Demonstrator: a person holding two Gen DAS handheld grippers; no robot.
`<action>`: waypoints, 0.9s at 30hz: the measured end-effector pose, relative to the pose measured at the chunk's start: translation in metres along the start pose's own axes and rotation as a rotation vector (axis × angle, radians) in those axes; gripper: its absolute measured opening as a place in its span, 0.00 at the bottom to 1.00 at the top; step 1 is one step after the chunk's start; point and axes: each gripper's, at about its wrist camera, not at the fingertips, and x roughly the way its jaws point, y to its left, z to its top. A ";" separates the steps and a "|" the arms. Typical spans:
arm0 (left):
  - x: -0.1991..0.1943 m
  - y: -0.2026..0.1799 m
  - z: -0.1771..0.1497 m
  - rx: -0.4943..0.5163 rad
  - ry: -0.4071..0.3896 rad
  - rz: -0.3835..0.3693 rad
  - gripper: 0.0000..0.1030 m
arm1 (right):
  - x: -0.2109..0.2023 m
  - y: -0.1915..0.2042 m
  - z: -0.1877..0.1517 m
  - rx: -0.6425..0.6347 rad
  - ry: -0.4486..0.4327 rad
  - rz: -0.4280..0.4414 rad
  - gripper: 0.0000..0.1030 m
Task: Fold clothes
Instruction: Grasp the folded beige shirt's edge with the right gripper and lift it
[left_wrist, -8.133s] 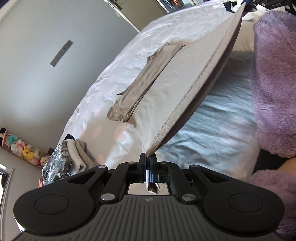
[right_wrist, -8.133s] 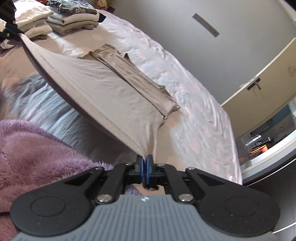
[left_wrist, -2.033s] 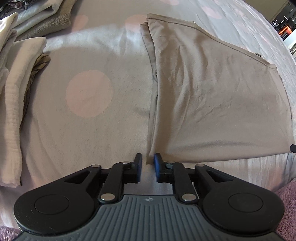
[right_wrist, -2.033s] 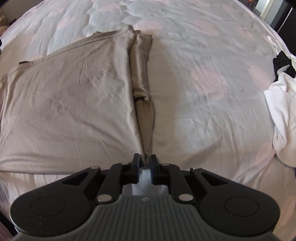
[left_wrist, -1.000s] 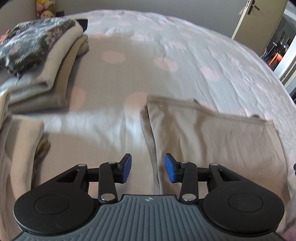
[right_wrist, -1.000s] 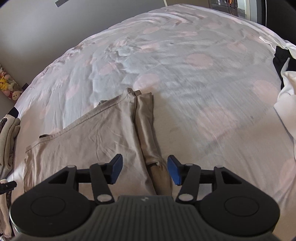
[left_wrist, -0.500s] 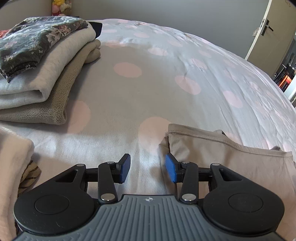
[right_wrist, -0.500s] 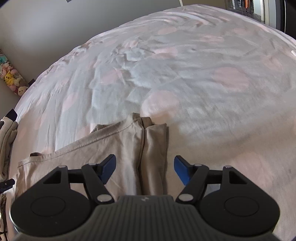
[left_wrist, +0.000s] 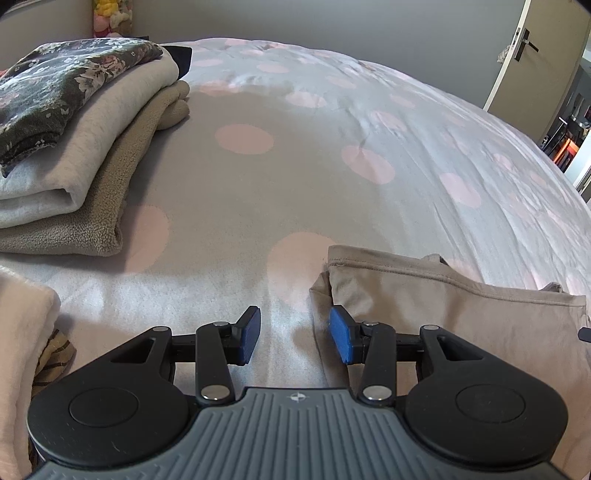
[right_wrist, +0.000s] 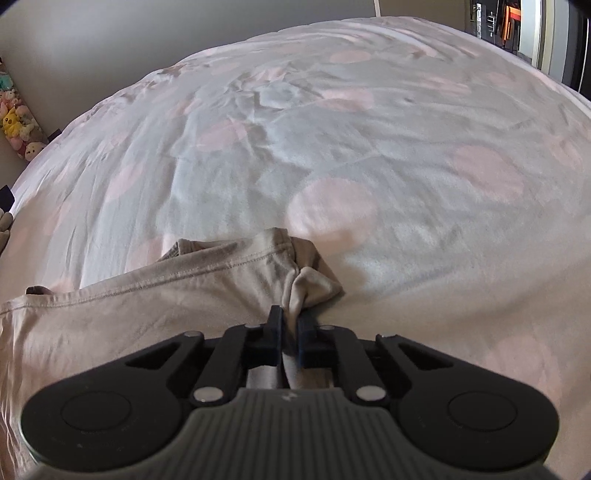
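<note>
A beige garment lies folded flat on the bed; its far left corner shows in the left wrist view. My left gripper hangs open just above the sheet, its right blue pad touching or nearly touching the garment's left edge, nothing between the pads. In the right wrist view the same beige garment spreads to the left. My right gripper is shut on a bunched fold of cloth at the garment's far right corner.
A stack of folded clothes with a dark floral piece on top sits at the left. Cream folded fabric lies at the near left. The dotted bedspread stretches beyond. A door stands far right; plush toys line the wall.
The right gripper closed on the garment's far right corner; it was open half a second ago. The left gripper stayed open and shifted forward slightly along the garment's left edge.
</note>
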 end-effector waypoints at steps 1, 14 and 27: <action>-0.002 0.001 0.000 -0.005 -0.005 -0.006 0.38 | -0.005 0.002 0.002 0.006 -0.008 0.006 0.08; -0.025 0.007 0.005 -0.004 -0.030 -0.082 0.41 | -0.078 0.093 0.015 0.007 -0.098 0.153 0.08; -0.036 0.022 0.007 -0.010 -0.049 -0.174 0.18 | -0.076 0.252 -0.012 -0.085 -0.074 0.321 0.08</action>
